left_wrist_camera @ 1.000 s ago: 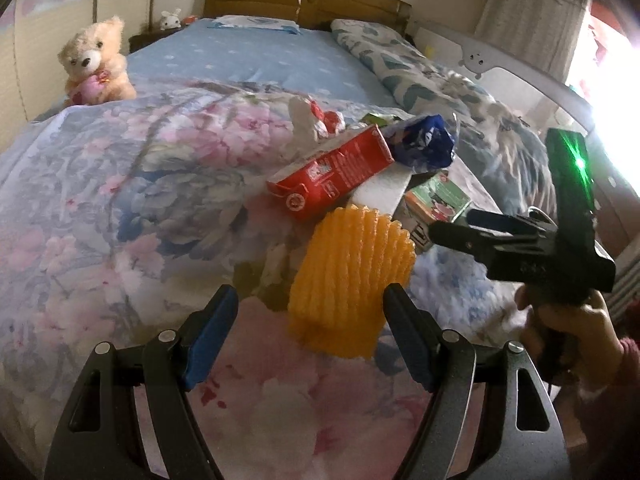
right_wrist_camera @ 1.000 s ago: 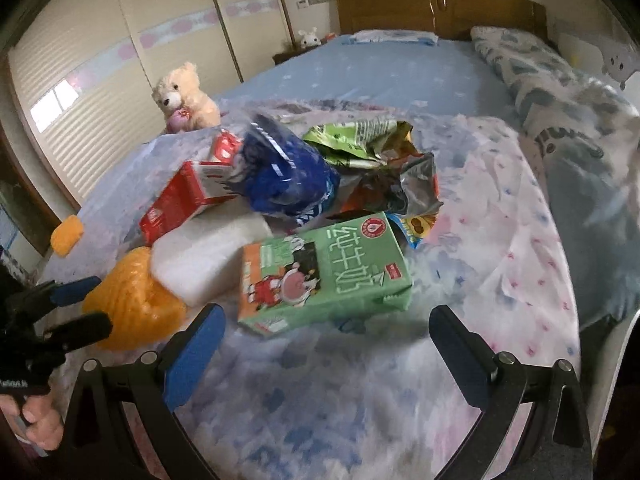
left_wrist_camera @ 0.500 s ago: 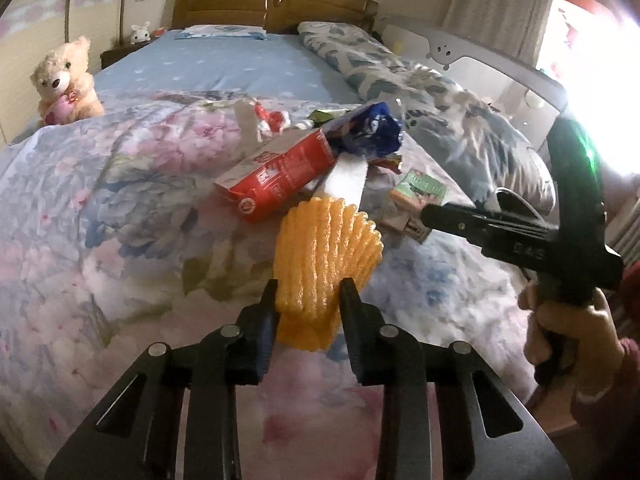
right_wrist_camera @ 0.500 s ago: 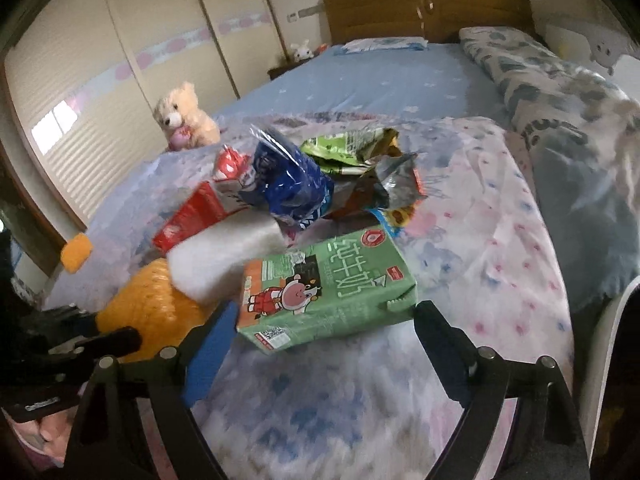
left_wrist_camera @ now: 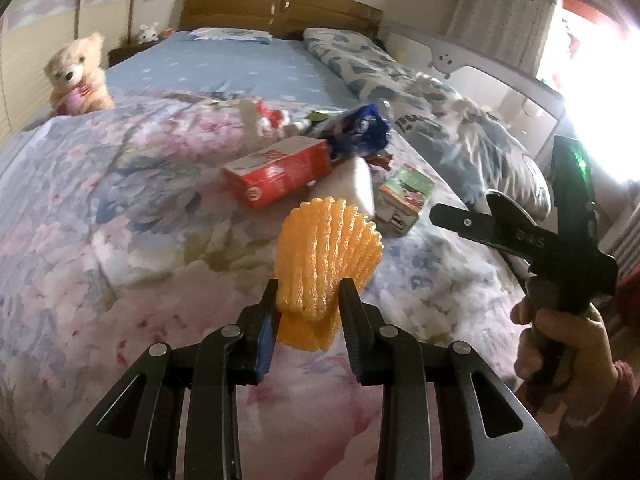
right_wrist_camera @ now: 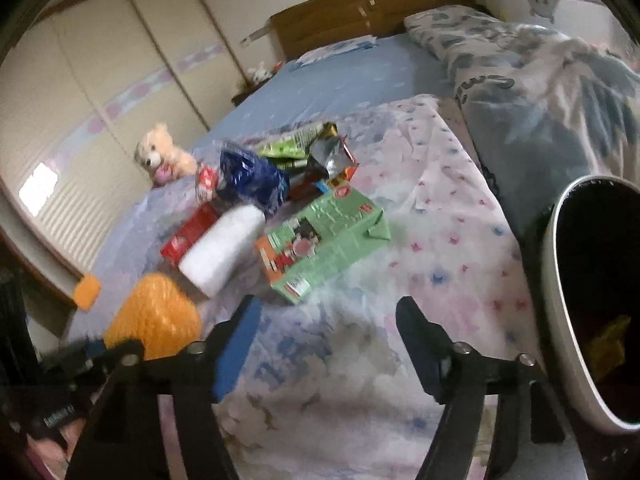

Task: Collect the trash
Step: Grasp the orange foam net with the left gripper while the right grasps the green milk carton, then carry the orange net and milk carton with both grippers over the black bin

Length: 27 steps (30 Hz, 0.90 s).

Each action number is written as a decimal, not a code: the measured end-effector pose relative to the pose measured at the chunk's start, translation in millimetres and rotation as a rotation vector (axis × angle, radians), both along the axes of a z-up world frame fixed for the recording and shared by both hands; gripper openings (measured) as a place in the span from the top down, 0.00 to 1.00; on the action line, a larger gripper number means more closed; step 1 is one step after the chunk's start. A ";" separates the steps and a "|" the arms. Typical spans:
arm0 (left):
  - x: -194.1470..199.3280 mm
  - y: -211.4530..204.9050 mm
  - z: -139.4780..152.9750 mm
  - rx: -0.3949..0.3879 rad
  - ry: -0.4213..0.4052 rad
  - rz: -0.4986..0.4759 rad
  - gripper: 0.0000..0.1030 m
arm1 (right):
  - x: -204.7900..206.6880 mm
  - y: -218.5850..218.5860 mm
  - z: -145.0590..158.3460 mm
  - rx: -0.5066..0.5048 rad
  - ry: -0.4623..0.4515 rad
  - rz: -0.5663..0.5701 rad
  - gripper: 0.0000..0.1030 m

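My left gripper is shut on an orange ribbed foam fruit net, pinched at its near end above the floral quilt. The pile of trash lies beyond it: a red carton, a white foam sleeve, a blue bag, crumpled wrappers and a green milk carton. My right gripper hovers just short of the green carton, tilted. Its jaws are closing, and nothing is between them.
A white-rimmed bin with a dark inside stands at the bed's right edge, close to my right gripper. A teddy bear sits at the far left of the bed. A rolled patterned quilt lies along the right side.
My left gripper closed on the orange foam net and drew back a little with it. My right gripper narrowed, rolled and backed off from the green carton, and the bin came into view.
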<state>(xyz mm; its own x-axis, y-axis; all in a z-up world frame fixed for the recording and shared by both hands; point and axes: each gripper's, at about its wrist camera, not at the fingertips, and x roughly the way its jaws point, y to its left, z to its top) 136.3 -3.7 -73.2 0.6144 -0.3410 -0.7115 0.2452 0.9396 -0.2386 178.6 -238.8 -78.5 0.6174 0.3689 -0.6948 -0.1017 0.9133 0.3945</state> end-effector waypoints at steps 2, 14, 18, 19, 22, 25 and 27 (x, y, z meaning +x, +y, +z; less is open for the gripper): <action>0.6 6.1 -0.2 -0.007 0.003 0.013 0.73 | 8.8 8.6 -2.2 -0.005 0.021 -0.032 0.22; 0.1 16.2 -3.8 -0.027 0.017 0.012 0.73 | 57.1 46.4 -12.9 -0.088 0.092 -0.204 0.22; -0.9 12.5 -4.0 -0.035 0.015 -0.002 0.73 | 51.3 41.2 -11.7 -0.107 0.088 -0.121 0.44; -0.9 11.4 -4.1 -0.038 0.015 -0.006 0.73 | 44.9 35.0 -9.7 -0.098 0.093 -0.095 0.47; -1.3 7.2 -3.5 -0.046 0.013 -0.019 0.73 | 28.0 24.2 -3.0 -0.108 0.096 -0.027 0.47; -3.7 1.6 -1.7 -0.054 0.011 -0.036 0.73 | 7.3 5.8 3.2 -0.110 0.105 0.013 0.47; -5.5 -3.7 -1.5 -0.049 0.009 -0.049 0.73 | -4.7 -6.5 3.5 -0.105 0.122 0.024 0.47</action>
<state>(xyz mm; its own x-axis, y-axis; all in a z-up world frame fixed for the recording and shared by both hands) 130.9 -7.4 -74.7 0.5899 -0.4049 -0.6987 0.2879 0.9138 -0.2865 173.9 -245.3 -75.0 0.5183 0.3036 -0.7995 -0.0814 0.9481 0.3073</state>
